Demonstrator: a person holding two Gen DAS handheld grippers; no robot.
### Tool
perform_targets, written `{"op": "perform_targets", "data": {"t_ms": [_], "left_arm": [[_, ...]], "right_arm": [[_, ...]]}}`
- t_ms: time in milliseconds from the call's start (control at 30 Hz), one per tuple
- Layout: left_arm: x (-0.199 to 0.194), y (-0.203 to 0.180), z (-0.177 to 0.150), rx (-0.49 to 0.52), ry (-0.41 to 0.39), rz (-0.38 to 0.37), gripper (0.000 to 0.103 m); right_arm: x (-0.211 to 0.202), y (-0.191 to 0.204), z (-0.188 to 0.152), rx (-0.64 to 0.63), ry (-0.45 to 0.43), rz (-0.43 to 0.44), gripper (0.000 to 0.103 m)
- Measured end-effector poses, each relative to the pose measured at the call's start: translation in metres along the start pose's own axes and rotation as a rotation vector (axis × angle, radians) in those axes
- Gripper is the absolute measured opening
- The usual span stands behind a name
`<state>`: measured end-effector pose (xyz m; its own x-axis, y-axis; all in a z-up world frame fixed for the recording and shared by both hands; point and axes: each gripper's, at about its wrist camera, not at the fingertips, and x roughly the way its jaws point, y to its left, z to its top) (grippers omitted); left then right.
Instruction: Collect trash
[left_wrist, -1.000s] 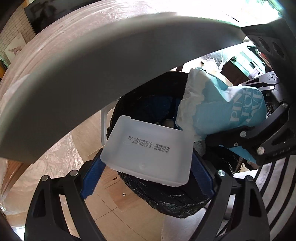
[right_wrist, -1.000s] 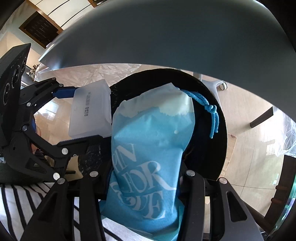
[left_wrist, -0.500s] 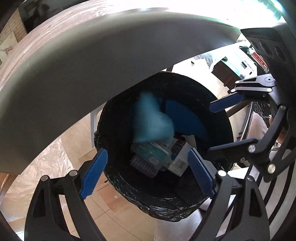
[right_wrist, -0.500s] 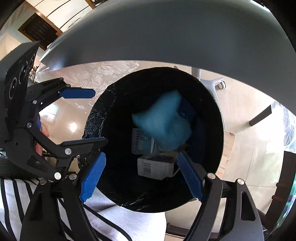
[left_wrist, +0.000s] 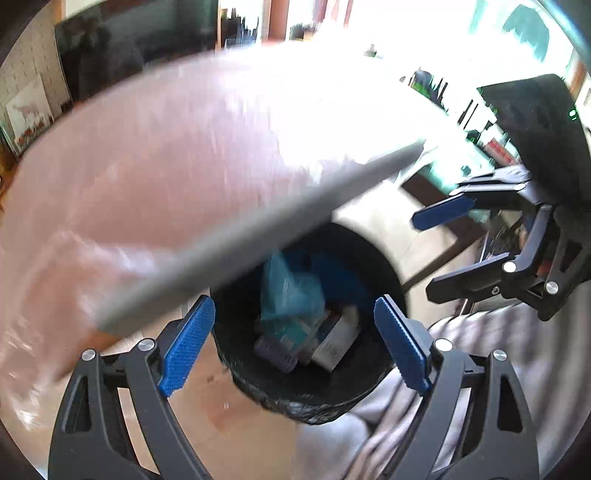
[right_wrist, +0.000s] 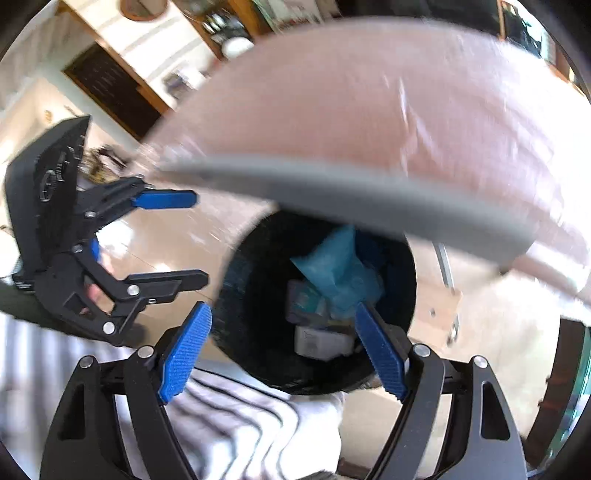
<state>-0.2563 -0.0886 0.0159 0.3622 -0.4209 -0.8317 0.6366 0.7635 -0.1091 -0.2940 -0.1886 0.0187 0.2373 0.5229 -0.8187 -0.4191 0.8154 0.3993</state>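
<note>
A black-lined trash bin (left_wrist: 314, 398) stands on the floor below the table edge; it also shows in the right wrist view (right_wrist: 258, 354). Inside lie a light blue bag (left_wrist: 291, 291) (right_wrist: 336, 269), a white box (left_wrist: 334, 345) (right_wrist: 321, 341) and other packets. My left gripper (left_wrist: 293, 345) is open and empty above the bin. My right gripper (right_wrist: 282, 354) is open and empty above it too. The right gripper also shows in the left wrist view (left_wrist: 447, 251), and the left gripper in the right wrist view (right_wrist: 184, 240).
A round table (left_wrist: 166, 166) covered in clear plastic, with a grey edge (right_wrist: 369, 206), overhangs the bin. Striped fabric (right_wrist: 236, 421) lies at the near side. A wood-tone floor (left_wrist: 207, 398) surrounds the bin. Both views are motion-blurred.
One second ago the left gripper held a white lid-like box and the right the blue bag. Both let go; the items dropped into the bin. Both grippers have since risen, showing the table top.
</note>
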Motion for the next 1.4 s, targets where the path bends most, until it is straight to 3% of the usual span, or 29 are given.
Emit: {"op": "perform_targets", "data": {"t_ms": [100,200,300,433,533,700,933,1100,1400], "left_arm": [[-0.029,0.001,0.017,0.016,-0.094,0.021,0.09],[-0.044,0.024,0.042,-0.018,-0.199,0.139,0.097],[-0.038,0.065,0.063,-0.126,-0.222,0.227,0.098],[-0.021,0.13,0.088,-0.318,-0.241,0.287,0.098],[-0.003,0.17,0.101,-0.406,-0.23,0.349,0.098],[0.024,0.214,0.116,-0.497,-0.183,0.423,0.098],[0.055,0.247,0.125,-0.519,-0.127,0.464,0.098],[0.067,0.25,0.125,-0.498,-0.096,0.477,0.098],[0.07,0.252,0.126,-0.513,-0.071,0.475,0.101]], "right_arm": [[-0.031,0.008,0.017,-0.041,-0.086,0.011,0.08],[-0.053,-0.001,0.044,-0.036,-0.197,-0.068,0.094],[-0.057,-0.034,0.079,0.026,-0.285,-0.24,0.095],[-0.049,-0.082,0.116,0.096,-0.308,-0.368,0.095],[-0.037,-0.12,0.142,0.136,-0.298,-0.457,0.095],[-0.025,-0.169,0.165,0.215,-0.281,-0.506,0.095],[-0.013,-0.219,0.184,0.281,-0.255,-0.569,0.095],[-0.004,-0.214,0.179,0.237,-0.256,-0.617,0.099],[-0.002,-0.213,0.173,0.237,-0.259,-0.614,0.099]]}}
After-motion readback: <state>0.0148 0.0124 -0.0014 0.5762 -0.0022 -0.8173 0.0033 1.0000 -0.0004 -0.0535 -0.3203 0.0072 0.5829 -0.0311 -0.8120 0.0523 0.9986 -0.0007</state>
